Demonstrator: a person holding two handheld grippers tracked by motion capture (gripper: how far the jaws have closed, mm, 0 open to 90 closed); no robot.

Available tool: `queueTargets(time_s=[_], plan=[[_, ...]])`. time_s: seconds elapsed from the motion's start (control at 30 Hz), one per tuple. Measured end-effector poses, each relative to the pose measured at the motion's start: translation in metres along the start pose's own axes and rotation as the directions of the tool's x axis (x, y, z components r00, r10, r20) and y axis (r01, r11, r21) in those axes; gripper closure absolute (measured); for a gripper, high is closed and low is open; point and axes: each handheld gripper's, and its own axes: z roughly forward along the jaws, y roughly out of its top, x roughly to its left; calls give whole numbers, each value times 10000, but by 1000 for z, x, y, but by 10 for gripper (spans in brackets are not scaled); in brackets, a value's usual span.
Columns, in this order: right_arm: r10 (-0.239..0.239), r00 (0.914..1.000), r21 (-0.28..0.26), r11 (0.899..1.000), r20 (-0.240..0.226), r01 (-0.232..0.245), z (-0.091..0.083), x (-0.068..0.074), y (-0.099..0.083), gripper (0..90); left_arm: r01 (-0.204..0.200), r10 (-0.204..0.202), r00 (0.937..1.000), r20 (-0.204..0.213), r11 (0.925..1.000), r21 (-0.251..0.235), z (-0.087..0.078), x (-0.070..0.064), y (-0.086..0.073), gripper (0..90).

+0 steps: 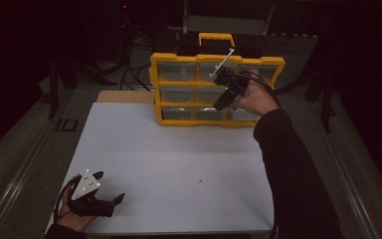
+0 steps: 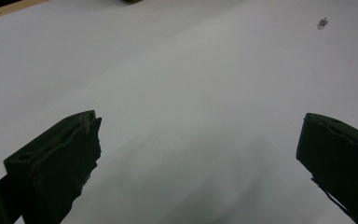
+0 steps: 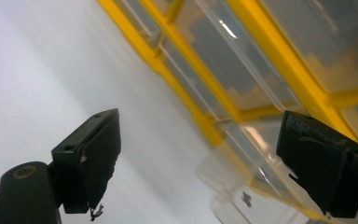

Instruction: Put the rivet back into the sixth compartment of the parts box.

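The yellow drawer organizer (image 1: pixel 217 89) stands upright at the far edge of the white table (image 1: pixel 179 164), its grid of clear plastic drawers facing the person and a yellow carry handle (image 1: pixel 217 39) on top. The right gripper (image 1: pixel 222 102) is held up in front of the organizer's middle and lower rows, right of centre. In the right gripper view its jaws stand wide apart with nothing between them — behind the gap run the yellow frame bars (image 3: pixel 279 60) and the clear drawers, and one clear drawer (image 3: pixel 242 186) at the bottom sits slightly out from the frame. Whether a jaw touches it cannot be told.

The left gripper (image 1: pixel 110 201) rests low at the near left corner of the table, well apart from the organizer. Its jaws are also spread wide and hold nothing — the left gripper view shows bare white tabletop between them. A small screw-like bit (image 2: pixel 323 23) lies alone on the table, near the middle toward the near edge.
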Motion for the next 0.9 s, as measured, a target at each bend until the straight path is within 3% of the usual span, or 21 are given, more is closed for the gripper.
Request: queueTargets(time_s=[0.37, 0.73, 0.9], plan=[[-835, 9961, -58, 9965, -270, 834, 11, 28, 11, 136, 32, -32, 10000, -29, 10000, -38, 0, 0, 0, 3], [-1358, 9892, -61, 9907, -555, 1357, 25, 51, 7, 136, 63, -65, 9999, -136, 9999, -158, -1, 1, 0, 3], [-1723, 9821, -19, 9850, -763, 1727, 32, 64, 3, 136, 90, -93, 9998, -171, 9998, -177, -2, 1, 0, 3]])
